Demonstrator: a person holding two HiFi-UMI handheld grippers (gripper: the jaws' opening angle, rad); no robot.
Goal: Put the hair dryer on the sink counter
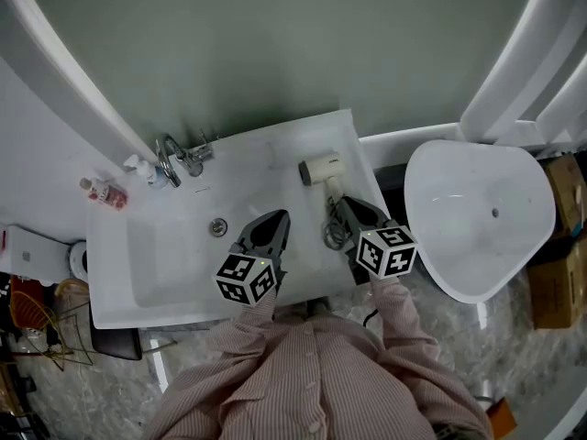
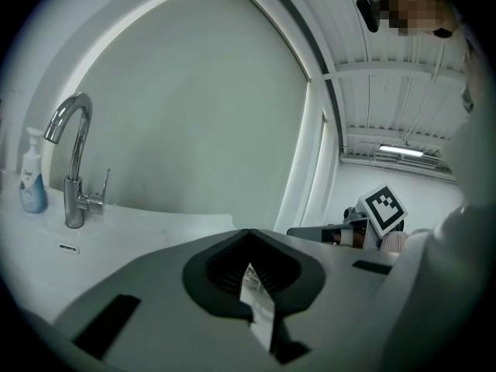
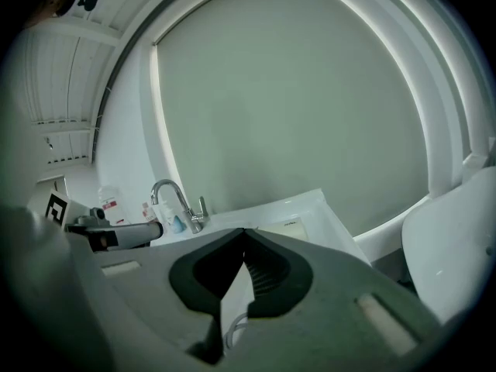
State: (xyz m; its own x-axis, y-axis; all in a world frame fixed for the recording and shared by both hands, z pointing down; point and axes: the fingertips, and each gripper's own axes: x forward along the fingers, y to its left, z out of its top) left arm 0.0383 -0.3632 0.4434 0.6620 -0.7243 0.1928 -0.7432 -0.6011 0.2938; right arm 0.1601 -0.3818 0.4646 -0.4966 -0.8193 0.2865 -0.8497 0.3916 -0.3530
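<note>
The hair dryer (image 1: 320, 170) is lying on the bench (image 1: 266, 145) beside the basin (image 1: 174, 250). Left gripper (image 1: 281, 216) and right gripper (image 1: 339, 202) are keeping jaws together, empty, so the task is looking finished.

Grey-green wall (image 1: 275, 44), marbled floor (image 1: 124, 388)

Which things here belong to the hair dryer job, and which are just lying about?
Job: hair dryer, cord, sink counter, left gripper, right gripper.
Lying about: faucet, soap bottle, red-labelled bottle, toilet.
</note>
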